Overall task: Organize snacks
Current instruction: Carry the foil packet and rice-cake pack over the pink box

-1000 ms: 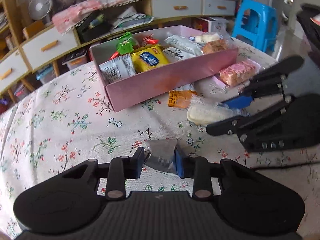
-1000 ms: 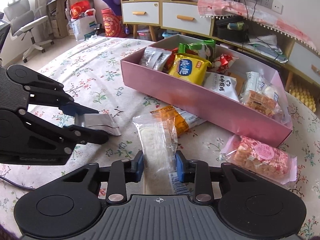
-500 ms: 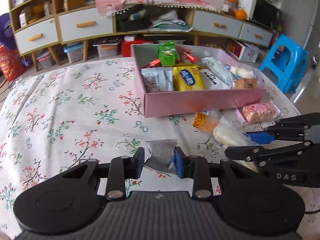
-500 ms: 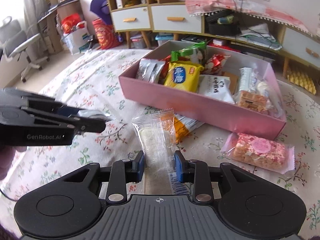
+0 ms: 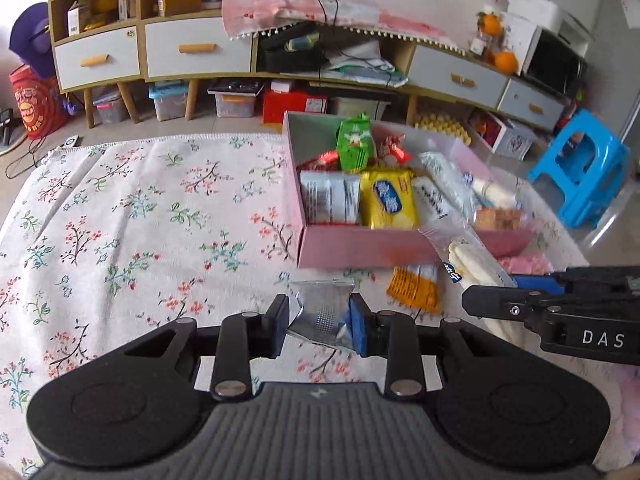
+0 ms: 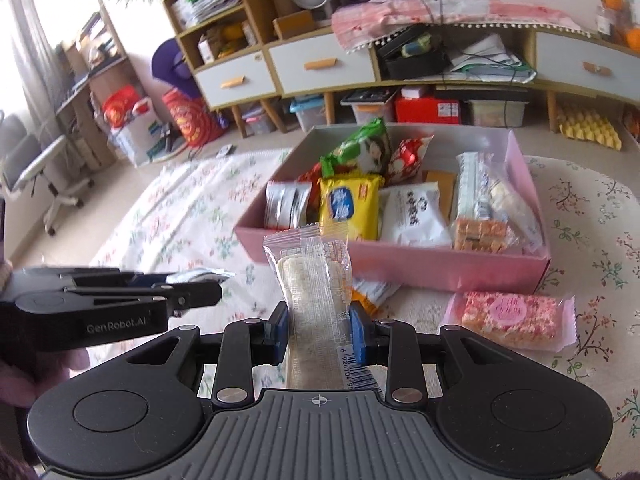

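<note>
1 pink box [image 6: 400, 264] on the floral tablecloth [image 5: 132, 216], 2 grippers, each clamping 1 packet. 2 packets lie loose on the cloth: 1 orange packet [image 5: 414, 290], 1 pink crisp bar [image 6: 510, 318].

Left hand-held gripper [image 5: 318, 322] and right [image 6: 319, 332] — both clamped (tilted downward).

Snack-filled pink box [image 6: 420, 268] on floral cloth
</note>
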A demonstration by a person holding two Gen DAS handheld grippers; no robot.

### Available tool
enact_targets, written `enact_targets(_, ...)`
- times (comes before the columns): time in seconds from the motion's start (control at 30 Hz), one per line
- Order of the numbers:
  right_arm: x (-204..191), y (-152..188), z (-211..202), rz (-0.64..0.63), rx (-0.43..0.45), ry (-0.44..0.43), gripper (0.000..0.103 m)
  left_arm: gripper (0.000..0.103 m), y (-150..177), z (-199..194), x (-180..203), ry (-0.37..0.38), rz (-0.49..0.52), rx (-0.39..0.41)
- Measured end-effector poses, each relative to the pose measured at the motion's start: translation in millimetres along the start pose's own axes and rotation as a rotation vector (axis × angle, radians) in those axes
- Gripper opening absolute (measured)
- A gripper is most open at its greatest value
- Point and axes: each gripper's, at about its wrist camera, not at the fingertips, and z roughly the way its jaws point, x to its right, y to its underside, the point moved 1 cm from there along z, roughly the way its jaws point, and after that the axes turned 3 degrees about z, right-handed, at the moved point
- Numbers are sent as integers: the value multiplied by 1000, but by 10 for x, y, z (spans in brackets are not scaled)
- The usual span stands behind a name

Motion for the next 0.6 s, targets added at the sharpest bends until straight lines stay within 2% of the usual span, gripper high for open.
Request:
enact_targets(0.3, 332, -290, -75, 138, 63, 40, 29, 29, -239, 76, -12, 36, -105, 72)
enact_targets(0.6, 817, -562, 159, 330, 74, 43, 29, 29, -491, 326, 101, 46, -52, 135)
